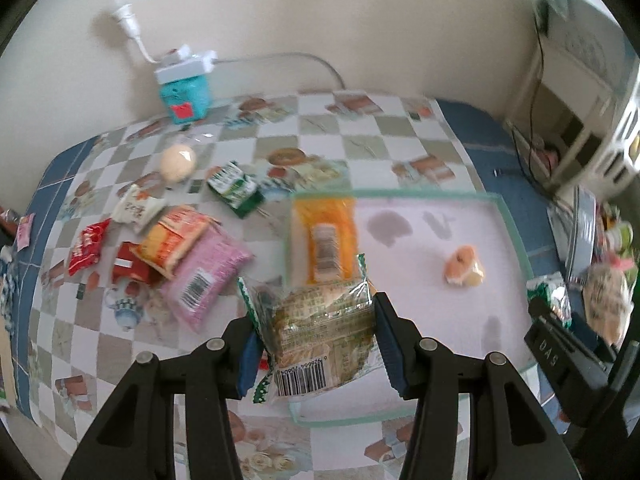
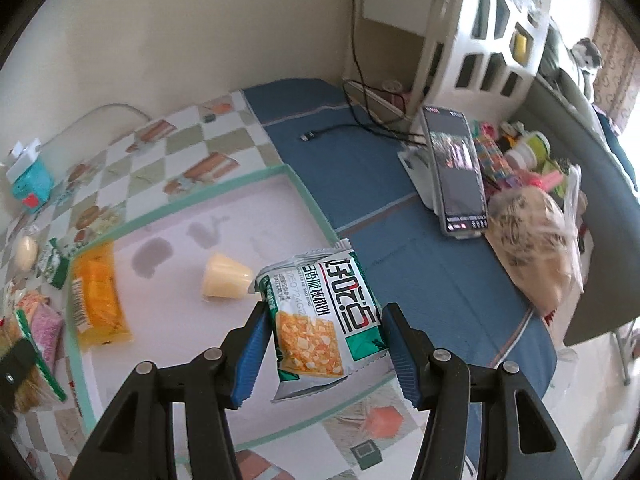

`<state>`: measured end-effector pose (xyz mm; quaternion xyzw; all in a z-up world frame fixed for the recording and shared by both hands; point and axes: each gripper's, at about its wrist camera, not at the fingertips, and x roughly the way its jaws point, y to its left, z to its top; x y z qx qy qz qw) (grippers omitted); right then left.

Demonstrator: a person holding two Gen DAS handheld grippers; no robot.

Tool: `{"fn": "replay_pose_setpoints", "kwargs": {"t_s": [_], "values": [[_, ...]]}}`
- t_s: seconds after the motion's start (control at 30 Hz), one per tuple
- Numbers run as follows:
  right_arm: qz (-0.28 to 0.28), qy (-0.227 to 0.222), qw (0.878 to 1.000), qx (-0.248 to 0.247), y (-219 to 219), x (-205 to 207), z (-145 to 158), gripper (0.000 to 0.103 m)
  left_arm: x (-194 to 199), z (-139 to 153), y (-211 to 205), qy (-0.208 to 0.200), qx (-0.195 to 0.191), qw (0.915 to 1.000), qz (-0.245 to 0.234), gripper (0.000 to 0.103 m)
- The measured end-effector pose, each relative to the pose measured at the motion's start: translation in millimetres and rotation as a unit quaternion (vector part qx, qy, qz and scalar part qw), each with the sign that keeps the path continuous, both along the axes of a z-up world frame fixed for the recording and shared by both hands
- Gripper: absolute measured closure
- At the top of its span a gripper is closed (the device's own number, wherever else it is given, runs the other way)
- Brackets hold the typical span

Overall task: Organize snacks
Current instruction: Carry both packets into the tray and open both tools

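Observation:
My left gripper (image 1: pixel 320 344) is shut on a clear, green-edged cake packet (image 1: pixel 324 332) with a barcode, held over the near left corner of a pink tray with a green rim (image 1: pixel 420 193). An orange packet (image 1: pixel 324 240) and a jelly cup (image 1: pixel 464 266) lie in the tray. My right gripper (image 2: pixel 326 344) is shut on a white and green snack packet (image 2: pixel 320 320), held over the tray's near right part (image 2: pixel 180 205), close to the jelly cup (image 2: pixel 226 280). The orange packet (image 2: pixel 96 296) lies at the tray's left side.
Left of the tray lie loose snacks: a pink packet (image 1: pixel 208 276), an orange one (image 1: pixel 172 240), red ones (image 1: pixel 86 246), a green one (image 1: pixel 236 188) and a wrapped bun (image 1: pixel 178 162). A teal box (image 1: pixel 186 96) stands by the wall. A phone (image 2: pixel 456 172) and a bagged loaf (image 2: pixel 532 248) sit right.

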<state>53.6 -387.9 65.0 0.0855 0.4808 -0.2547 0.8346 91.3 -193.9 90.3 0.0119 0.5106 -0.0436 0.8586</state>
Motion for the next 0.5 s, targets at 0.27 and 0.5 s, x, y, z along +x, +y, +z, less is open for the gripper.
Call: {"fn": "replay_pose_setpoints", "kwargs": {"t_s": [0.27,0.5], "values": [[-0.019,0.03,0.999,0.03,-15,2,-25,0.043,5,-30,-17,0.043,0.015,0.9988,-0.019,0.049],[-0.024,0.039,0.998,0.042,-19,2,-35,0.043,7,-46,-22,0.064,0.023,0.9975,-0.02,0.049]]}}
